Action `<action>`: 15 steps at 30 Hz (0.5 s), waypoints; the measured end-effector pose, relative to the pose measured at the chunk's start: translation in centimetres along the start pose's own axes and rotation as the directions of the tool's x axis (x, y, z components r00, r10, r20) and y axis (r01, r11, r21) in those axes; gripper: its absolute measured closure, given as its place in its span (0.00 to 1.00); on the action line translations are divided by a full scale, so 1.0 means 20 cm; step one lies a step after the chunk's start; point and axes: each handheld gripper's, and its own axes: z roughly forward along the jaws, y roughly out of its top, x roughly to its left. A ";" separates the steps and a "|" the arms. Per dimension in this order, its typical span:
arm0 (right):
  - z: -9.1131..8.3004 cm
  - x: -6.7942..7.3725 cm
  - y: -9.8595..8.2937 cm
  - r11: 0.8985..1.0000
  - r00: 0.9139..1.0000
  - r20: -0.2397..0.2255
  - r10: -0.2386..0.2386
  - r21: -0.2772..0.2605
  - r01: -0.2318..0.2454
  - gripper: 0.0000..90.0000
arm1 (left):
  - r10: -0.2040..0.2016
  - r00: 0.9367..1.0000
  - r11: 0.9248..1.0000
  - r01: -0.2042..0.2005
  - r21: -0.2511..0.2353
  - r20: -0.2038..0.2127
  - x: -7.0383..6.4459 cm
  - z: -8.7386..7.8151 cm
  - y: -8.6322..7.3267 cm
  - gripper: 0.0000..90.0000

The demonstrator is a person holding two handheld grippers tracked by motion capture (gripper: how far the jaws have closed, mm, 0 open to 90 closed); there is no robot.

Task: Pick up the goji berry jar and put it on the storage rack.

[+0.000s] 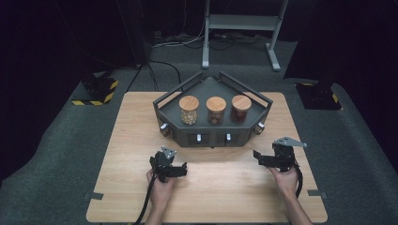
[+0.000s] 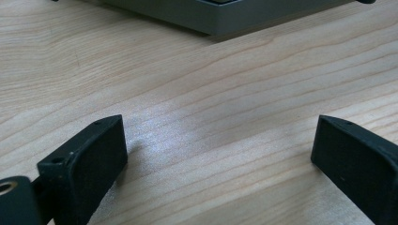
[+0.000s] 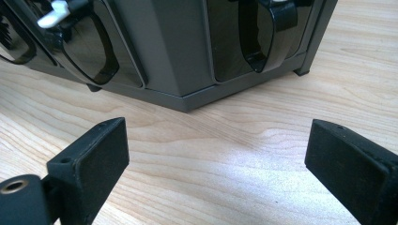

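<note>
A dark grey angled rack stands at the back middle of the wooden table. On it are three glass jars with wooden lids: one with pale contents, one brownish, one dark. My left gripper is open, low over the table in front of the rack's left part, with only bare wood between its jaws. My right gripper is open too, off the rack's front right corner. The right gripper view looks at the rack's base, with glossy dark fronts and a white lever.
The rack's lower edge lies just ahead of the left gripper. Small knobs sit on the rack's front. Behind the table, on the floor, are a metal stand, cables, and two yellow-and-black striped bases.
</note>
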 end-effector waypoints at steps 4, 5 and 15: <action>0.01 0.01 0.00 1.000 1.000 0.008 -0.011 0.014 0.011 0.07 | 0.000 1.000 1.000 0.000 0.000 0.000 0.00 0.00 0.00 0.04; 0.02 0.02 0.00 1.000 1.000 0.010 -0.015 0.018 0.014 0.07 | 0.000 1.000 1.000 0.000 0.000 -0.001 0.00 0.00 0.00 0.04; 0.06 0.05 0.00 0.997 0.998 0.045 -0.040 0.064 0.037 0.07 | 0.000 1.000 1.000 0.000 -0.001 -0.001 0.00 0.00 0.00 0.04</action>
